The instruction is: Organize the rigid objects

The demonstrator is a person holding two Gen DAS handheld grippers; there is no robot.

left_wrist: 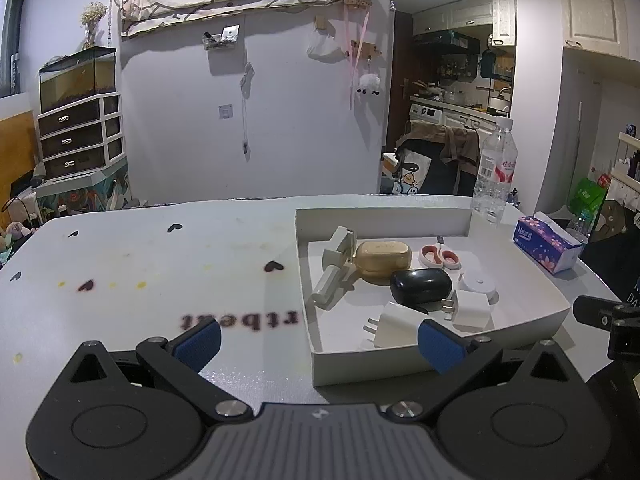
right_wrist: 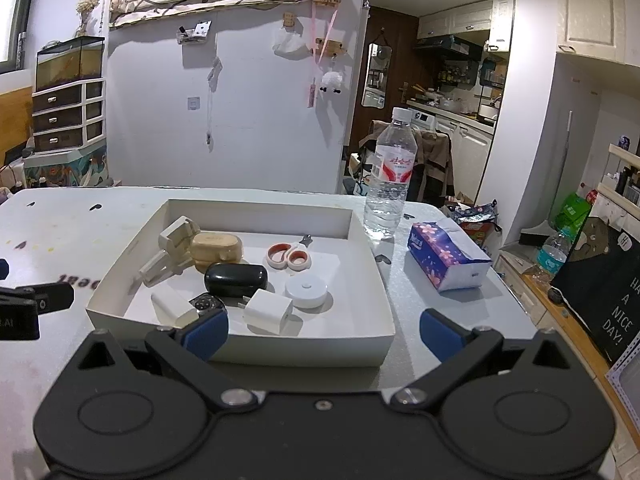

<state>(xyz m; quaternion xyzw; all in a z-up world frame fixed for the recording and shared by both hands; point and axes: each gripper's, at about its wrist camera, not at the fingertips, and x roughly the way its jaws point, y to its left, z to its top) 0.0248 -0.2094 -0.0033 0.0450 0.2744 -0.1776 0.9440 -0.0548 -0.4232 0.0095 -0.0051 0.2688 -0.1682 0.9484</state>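
We are holding both grippers back from the near wall of the white tray point(right_wrist: 240, 344), which we are taking as our landmark. The left gripper point(left_wrist: 318, 338) is standing spread wide and empty, its right pad overlapping the tray's near-left corner in view; the right gripper point(right_wrist: 324, 334) is likewise spread and pinching nothing, its left pad sitting in front of the tray's near wall.

All the rigid things we can see are lying inside the tray: a cream holder point(right_wrist: 172, 248) toward the far-left part, its long axis running diagonally from the near-left toward the far wall; a tan case point(right_wrist: 218, 247) touching it; a black case point(right_wrist: 236, 279) just nearer, long axis across the tray; red-handled scissors point(right_wrist: 289, 258) mid-tray; a white disc point(right_wrist: 306, 290); two white chargers point(right_wrist: 267, 310) point(right_wrist: 173, 307) by the near wall, with a small dark round gadget point(right_wrist: 206, 303) between them (we cannot tell what it is).

We are judging the right gripper better centred on the tray; the chargers lie straight ahead of it and closest. The near wall is standing between claw and objects, so any reach probably needs to go over it and down. Open floor is showing along the tray's right side. Beyond the tray's far-right corner a water bottle point(right_wrist: 390, 176) is standing upright, and a tissue pack point(right_wrist: 444, 256) is lying beside the right wall; both are limiting room there.
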